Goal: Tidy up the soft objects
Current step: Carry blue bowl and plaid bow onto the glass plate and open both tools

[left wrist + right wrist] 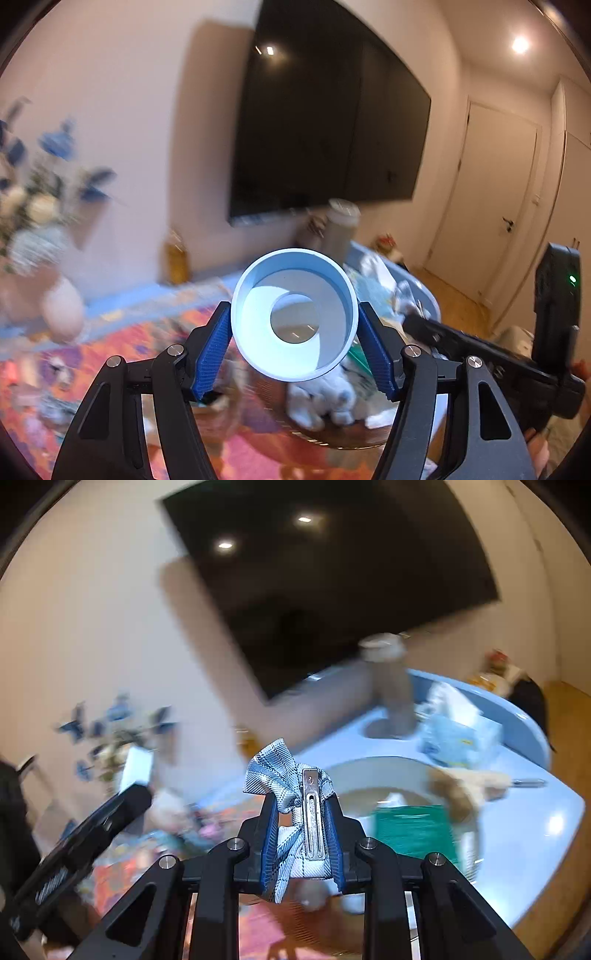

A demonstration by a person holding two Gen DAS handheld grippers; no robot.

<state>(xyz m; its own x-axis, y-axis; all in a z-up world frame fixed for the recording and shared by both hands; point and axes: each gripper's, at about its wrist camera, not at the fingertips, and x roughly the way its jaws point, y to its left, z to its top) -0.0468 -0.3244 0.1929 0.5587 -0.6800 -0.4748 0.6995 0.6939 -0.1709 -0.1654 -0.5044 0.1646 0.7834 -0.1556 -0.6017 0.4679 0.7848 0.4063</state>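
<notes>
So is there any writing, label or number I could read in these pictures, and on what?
None can be read.
Pale blue box: yellow marks, too blurred.
Green packet: faint lines, too blurred.
White ring in the left gripper: plain.
Plaid cloth in the right gripper: no print.

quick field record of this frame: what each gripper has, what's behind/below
left gripper: shut on white plastic tube with open ends, blue pads on its sides
right gripper: shut on blue-and-white plaid cloth with a metal clip
below: pale blue table, colourful patterned cloth
behind: black wall screen
image quality: background blurred
</notes>
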